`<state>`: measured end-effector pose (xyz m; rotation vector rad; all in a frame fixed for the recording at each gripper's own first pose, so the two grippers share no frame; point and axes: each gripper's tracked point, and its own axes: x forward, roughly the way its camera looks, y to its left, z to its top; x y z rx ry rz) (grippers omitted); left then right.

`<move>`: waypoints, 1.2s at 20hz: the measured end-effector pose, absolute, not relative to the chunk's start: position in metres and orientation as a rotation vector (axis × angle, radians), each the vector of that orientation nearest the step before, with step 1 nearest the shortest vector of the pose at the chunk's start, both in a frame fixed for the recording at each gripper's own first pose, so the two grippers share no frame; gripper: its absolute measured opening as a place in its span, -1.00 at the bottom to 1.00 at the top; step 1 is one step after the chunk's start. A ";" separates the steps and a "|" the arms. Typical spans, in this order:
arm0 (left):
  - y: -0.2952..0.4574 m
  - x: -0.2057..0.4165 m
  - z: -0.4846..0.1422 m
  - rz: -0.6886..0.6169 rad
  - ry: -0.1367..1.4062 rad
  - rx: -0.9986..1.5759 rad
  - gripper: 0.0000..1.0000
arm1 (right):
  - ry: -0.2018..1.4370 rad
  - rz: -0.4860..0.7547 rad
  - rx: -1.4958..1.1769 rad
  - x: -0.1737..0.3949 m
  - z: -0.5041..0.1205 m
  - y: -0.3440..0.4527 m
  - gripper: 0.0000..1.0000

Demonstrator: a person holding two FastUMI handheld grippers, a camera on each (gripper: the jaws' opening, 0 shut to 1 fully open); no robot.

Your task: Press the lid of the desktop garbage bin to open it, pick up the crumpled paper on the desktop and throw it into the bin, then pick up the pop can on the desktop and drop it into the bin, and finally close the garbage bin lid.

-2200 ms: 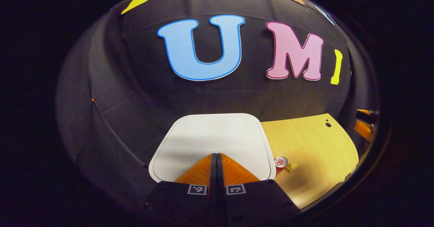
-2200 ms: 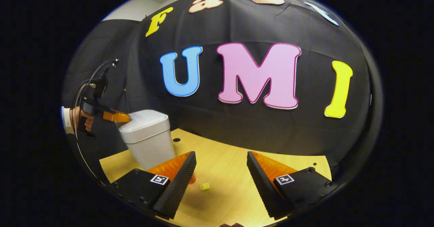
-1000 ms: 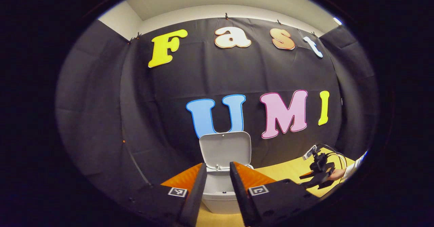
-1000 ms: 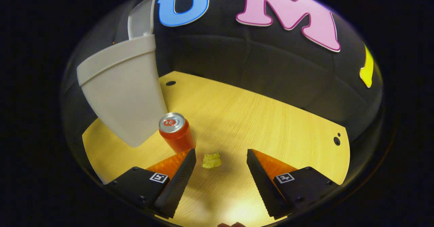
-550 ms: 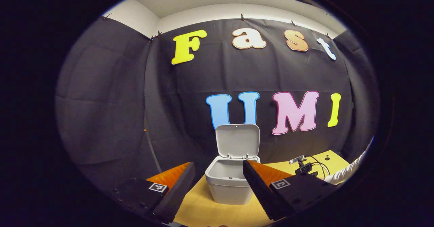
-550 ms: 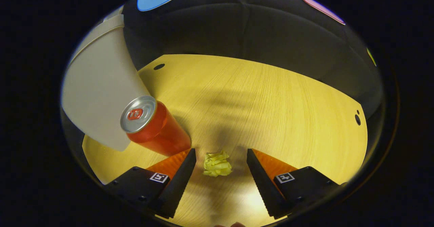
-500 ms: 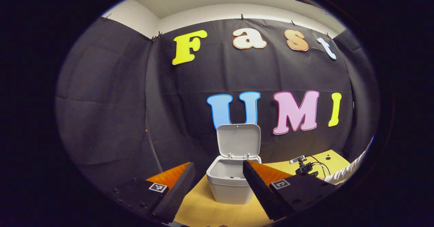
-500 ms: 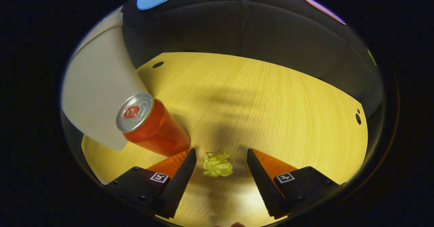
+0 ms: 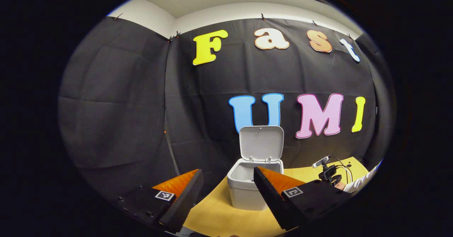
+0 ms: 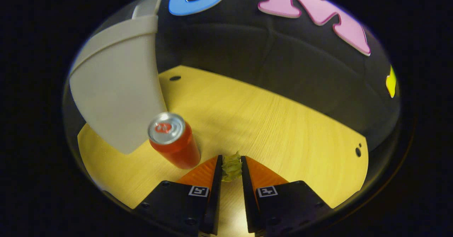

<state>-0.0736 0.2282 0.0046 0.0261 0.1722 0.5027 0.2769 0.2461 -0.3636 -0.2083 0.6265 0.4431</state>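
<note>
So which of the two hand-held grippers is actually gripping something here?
The right hand-held gripper: both its fingers press on the crumpled yellow paper beside the pop can. The left hand-held gripper is open and holds nothing.

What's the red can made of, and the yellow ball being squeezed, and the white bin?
Pop can: likely aluminium, shiny silver top. Crumpled paper: crinkled matte folds, pinched by the right gripper. Garbage bin: probably plastic, smooth matte walls.

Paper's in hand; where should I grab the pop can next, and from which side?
Grip the pop can across its round side wall, mid-height, coming from the open desktop side: it stands upright, and the bin crowds its far side.
</note>
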 end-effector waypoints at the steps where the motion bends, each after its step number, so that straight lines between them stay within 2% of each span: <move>1: 0.228 -0.072 0.004 0.499 0.167 0.016 0.90 | 0.557 0.452 -0.182 0.280 -0.341 0.252 -0.30; 5: 0.222 -0.060 -0.001 0.459 0.154 -0.026 0.90 | 0.328 0.505 -0.074 0.300 -0.232 0.287 -0.31; 11: 0.221 -0.051 -0.001 0.430 0.152 -0.017 0.91 | 0.109 0.705 -0.003 0.275 -0.111 0.359 -0.33; 14: 0.223 -0.054 0.000 0.431 0.155 -0.019 0.91 | 0.101 0.804 0.011 0.263 -0.095 0.407 -0.32; 15: 0.225 -0.056 -0.002 0.436 0.159 -0.025 0.90 | 0.106 0.829 0.001 0.259 -0.097 0.425 -0.43; 16: 0.227 -0.058 -0.005 0.446 0.166 -0.034 0.90 | 0.119 0.853 -0.006 0.255 -0.100 0.436 -0.32; 18: 0.226 -0.063 -0.011 0.461 0.174 -0.057 0.99 | 0.160 0.900 -0.014 0.246 -0.112 0.461 -0.32; 20: 0.225 -0.064 -0.018 0.470 0.181 -0.080 0.91 | 0.185 0.927 -0.048 0.239 -0.131 0.479 -0.31; 21: 0.224 -0.065 -0.023 0.471 0.185 -0.089 0.91 | 0.198 0.942 -0.068 0.236 -0.140 0.487 -0.55; 23: 0.220 -0.065 -0.030 0.468 0.189 -0.098 0.92 | 0.217 0.958 -0.094 0.233 -0.148 0.491 0.02; 24: 0.216 -0.063 -0.034 0.463 0.187 -0.102 0.84 | 0.218 0.971 -0.099 0.230 -0.147 0.490 0.34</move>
